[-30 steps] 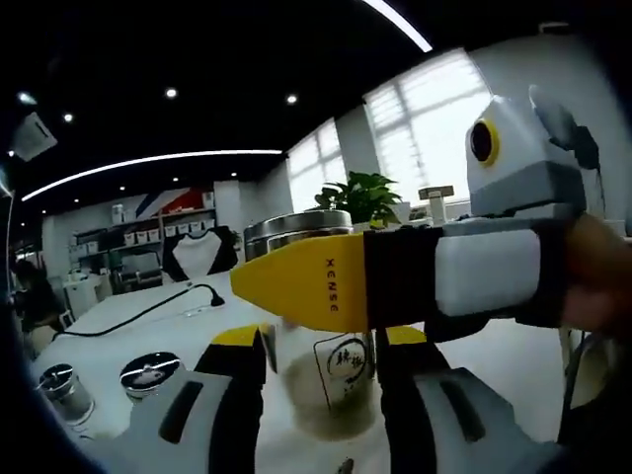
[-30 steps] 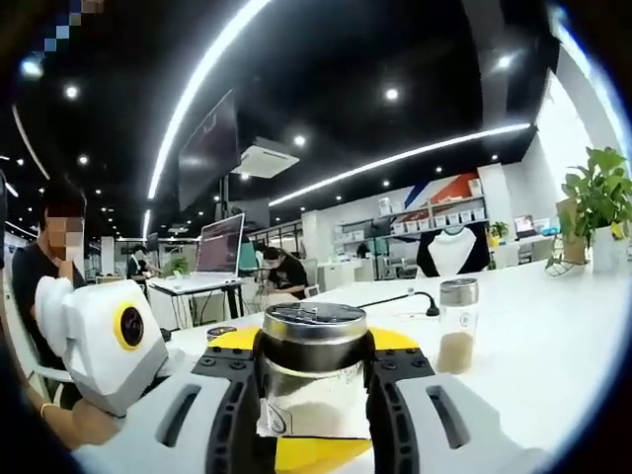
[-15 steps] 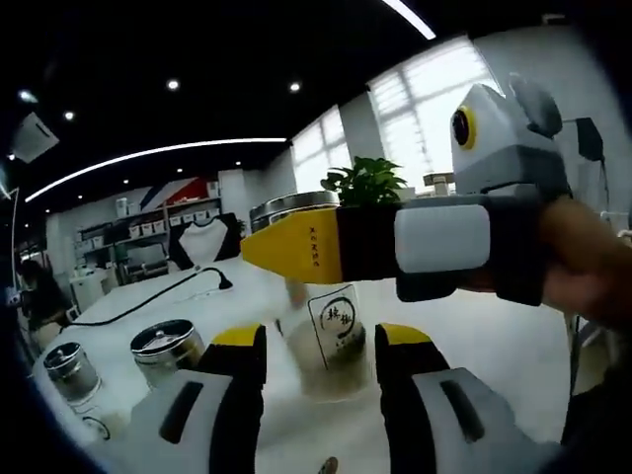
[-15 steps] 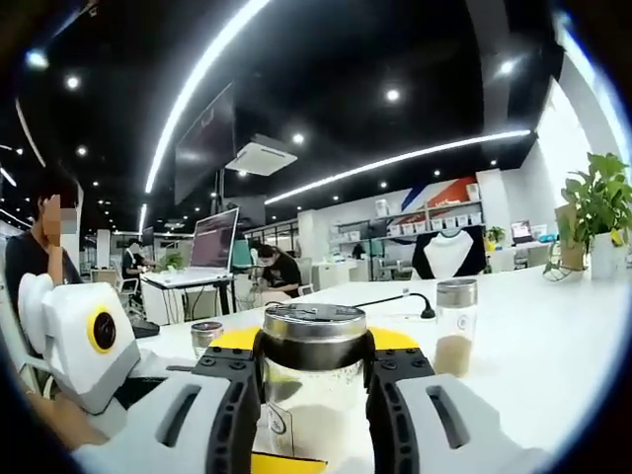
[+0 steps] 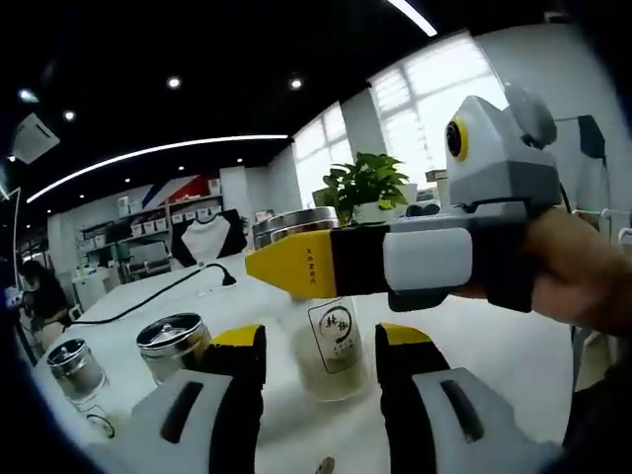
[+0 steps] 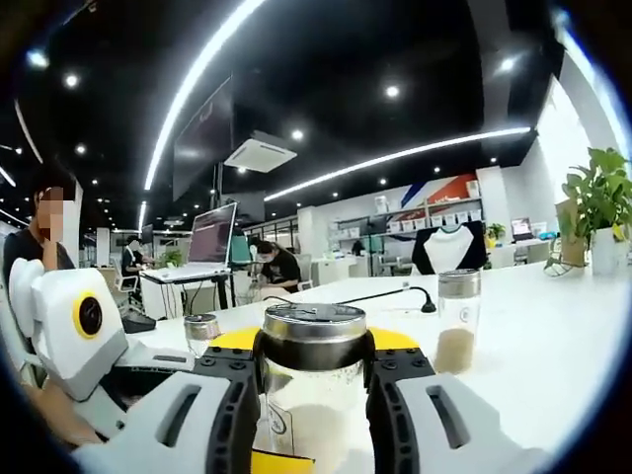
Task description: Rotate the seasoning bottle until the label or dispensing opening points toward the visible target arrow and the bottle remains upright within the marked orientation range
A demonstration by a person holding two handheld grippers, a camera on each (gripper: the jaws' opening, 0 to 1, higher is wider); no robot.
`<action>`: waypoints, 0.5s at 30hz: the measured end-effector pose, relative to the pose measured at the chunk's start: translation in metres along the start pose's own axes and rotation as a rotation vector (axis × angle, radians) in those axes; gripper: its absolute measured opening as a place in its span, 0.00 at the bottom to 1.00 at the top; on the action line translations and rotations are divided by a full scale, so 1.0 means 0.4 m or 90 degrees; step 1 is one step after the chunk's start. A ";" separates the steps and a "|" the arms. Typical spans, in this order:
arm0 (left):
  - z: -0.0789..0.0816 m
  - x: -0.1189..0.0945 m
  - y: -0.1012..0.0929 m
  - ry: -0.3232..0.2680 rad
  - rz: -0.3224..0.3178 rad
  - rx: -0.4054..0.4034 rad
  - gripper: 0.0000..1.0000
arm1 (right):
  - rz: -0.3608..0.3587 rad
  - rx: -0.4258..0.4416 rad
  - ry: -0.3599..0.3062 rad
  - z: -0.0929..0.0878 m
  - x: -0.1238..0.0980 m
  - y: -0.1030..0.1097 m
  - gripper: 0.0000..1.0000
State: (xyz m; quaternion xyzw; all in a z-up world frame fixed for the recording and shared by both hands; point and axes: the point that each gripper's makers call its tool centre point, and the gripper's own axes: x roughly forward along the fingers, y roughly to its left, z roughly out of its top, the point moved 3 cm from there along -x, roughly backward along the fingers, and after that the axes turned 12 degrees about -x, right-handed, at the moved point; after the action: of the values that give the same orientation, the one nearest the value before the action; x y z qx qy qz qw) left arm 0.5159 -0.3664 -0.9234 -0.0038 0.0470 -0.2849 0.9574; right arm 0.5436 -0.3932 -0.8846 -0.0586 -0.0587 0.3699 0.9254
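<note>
1. The white table (image 5: 513,346) is the landmark; everything below stands on it or hangs over it.
2. The right gripper (image 6: 314,395) reaches across the table, its yellow-tipped jaws closed on the seasoning bottle (image 6: 313,390) just under the steel lid. In the left gripper view it comes in from the right, held by a hand (image 5: 583,276).
3. The left gripper (image 5: 318,395) hangs low over the near table with its jaws spread wide and nothing between them; the bottle stands just ahead of the gap, apart from both tips.
4. The seasoning bottle stands upright, long axis vertical, its printed label (image 5: 337,326) facing the left gripper. Any turn, I judge, falls to the right gripper, twisting about that vertical axis. I can make out no target arrow.
5. Three spare jars stand elsewhere on the table: two (image 5: 173,344) left of the bottle, one (image 6: 456,321) farther back.
</note>
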 end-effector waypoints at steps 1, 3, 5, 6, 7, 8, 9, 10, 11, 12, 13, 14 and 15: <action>0.002 0.000 0.001 -0.001 0.000 -0.001 0.47 | -0.001 -0.003 0.001 -0.002 0.000 0.000 0.38; 0.007 0.000 0.003 -0.005 0.001 0.000 0.47 | -0.005 -0.004 0.003 -0.009 0.000 -0.002 0.38; 0.013 -0.001 0.003 -0.008 0.001 0.004 0.47 | -0.016 0.002 -0.006 -0.010 -0.002 -0.006 0.38; 0.014 -0.001 0.003 -0.008 0.001 0.011 0.47 | -0.014 0.001 -0.007 -0.011 -0.002 -0.006 0.38; 0.012 -0.001 0.001 -0.008 0.000 0.015 0.47 | -0.010 -0.003 -0.011 -0.010 -0.001 -0.002 0.38; 0.011 0.000 0.000 -0.008 -0.001 0.015 0.47 | -0.011 -0.004 -0.012 -0.010 -0.002 -0.001 0.38; 0.008 0.000 -0.003 -0.007 -0.005 0.011 0.47 | -0.011 -0.008 -0.014 -0.010 -0.003 0.001 0.38; 0.006 0.000 -0.004 -0.005 -0.007 0.010 0.47 | -0.008 -0.012 -0.015 -0.010 -0.003 0.002 0.38; 0.001 0.000 -0.006 0.000 -0.007 0.013 0.47 | -0.007 -0.013 -0.013 -0.009 -0.004 0.004 0.38; -0.001 0.000 -0.006 0.000 -0.005 0.014 0.47 | -0.008 -0.014 -0.011 -0.009 -0.004 0.005 0.38; -0.003 -0.001 -0.007 0.001 -0.004 0.014 0.47 | -0.004 -0.017 -0.007 -0.008 -0.005 0.008 0.38; -0.005 -0.001 -0.007 0.003 -0.003 0.014 0.47 | 0.003 -0.025 -0.001 -0.008 -0.006 0.011 0.38; -0.007 -0.001 -0.008 0.004 -0.003 0.014 0.47 | 0.001 -0.029 0.002 -0.007 -0.007 0.014 0.38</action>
State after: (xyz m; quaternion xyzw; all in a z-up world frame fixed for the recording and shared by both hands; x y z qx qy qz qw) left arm 0.5136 -0.3685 -0.9261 0.0079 0.0469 -0.2880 0.9565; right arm 0.5382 -0.3911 -0.8883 -0.0806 -0.0654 0.3694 0.9235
